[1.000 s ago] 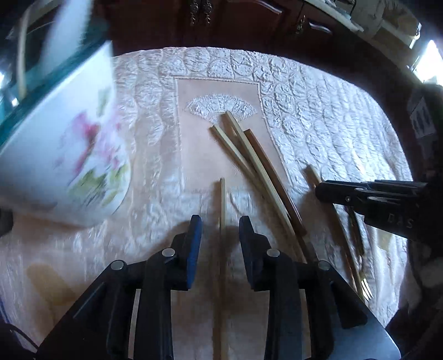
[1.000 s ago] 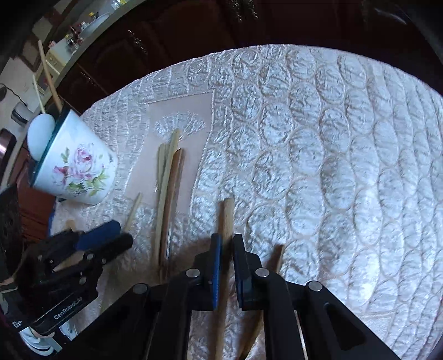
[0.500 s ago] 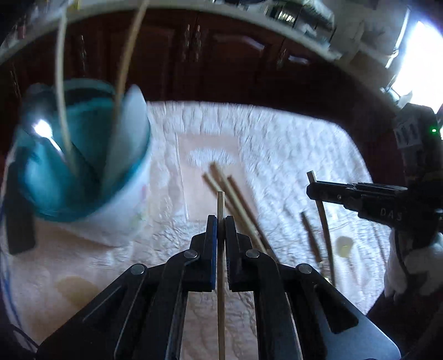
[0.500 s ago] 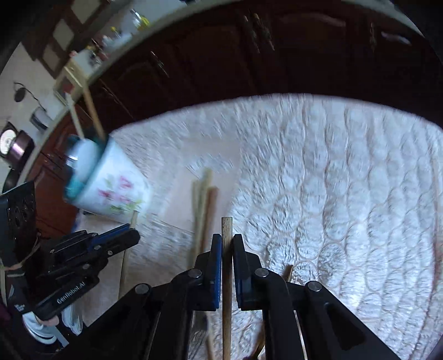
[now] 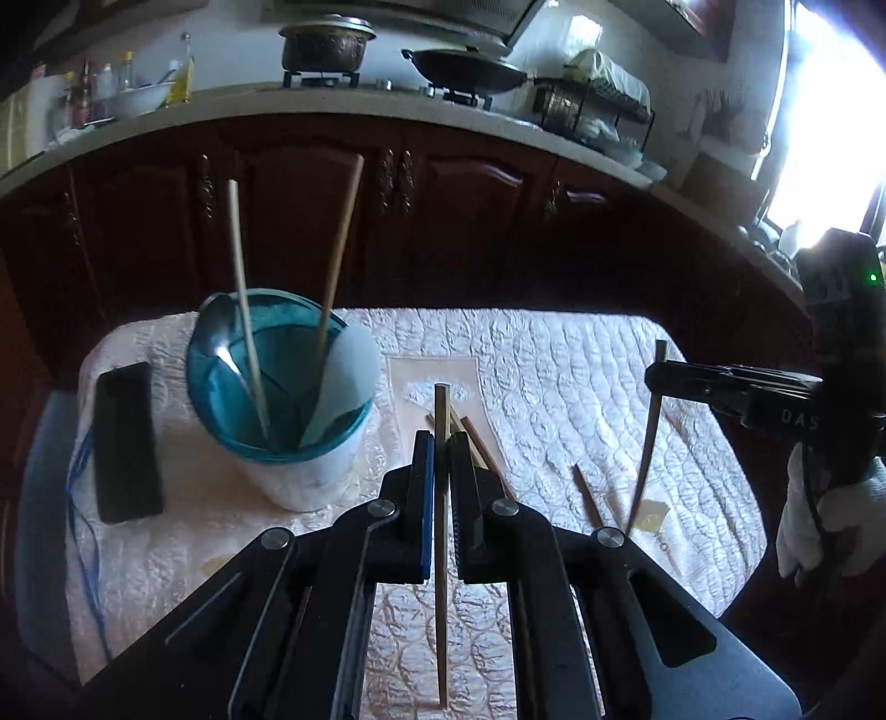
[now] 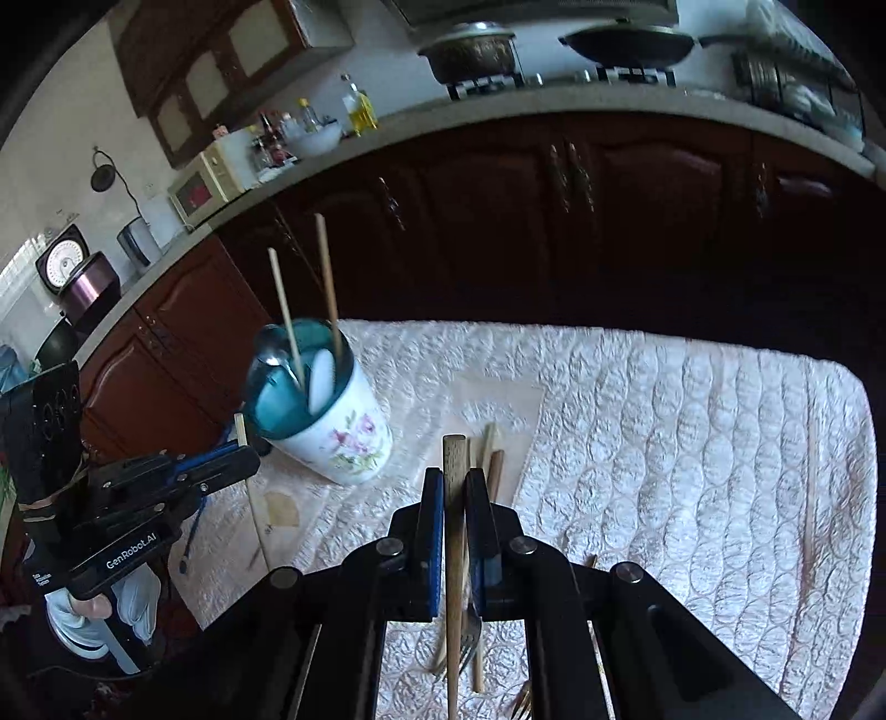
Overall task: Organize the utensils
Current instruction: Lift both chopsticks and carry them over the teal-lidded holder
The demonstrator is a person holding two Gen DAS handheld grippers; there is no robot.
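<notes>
Both lifted clear of the quilted white tablecloth (image 5: 581, 354) now, left gripper (image 5: 437, 443) pinching a pale thin chopstick (image 5: 441, 554), right gripper (image 6: 455, 482) clamping a brown wooden stick (image 6: 454, 554). Held upright, probably for dropping into the teal-lined floral ceramic cup (image 6: 332, 437), just left of the loose sticks on the cloth.

Home kitchen: pot (image 5: 326, 47) and wok (image 5: 465, 69) on stove at top, dark wood cabinets (image 5: 443, 210) below worktop (image 5: 221, 108), microwave (image 6: 207, 183) upper left.
</notes>
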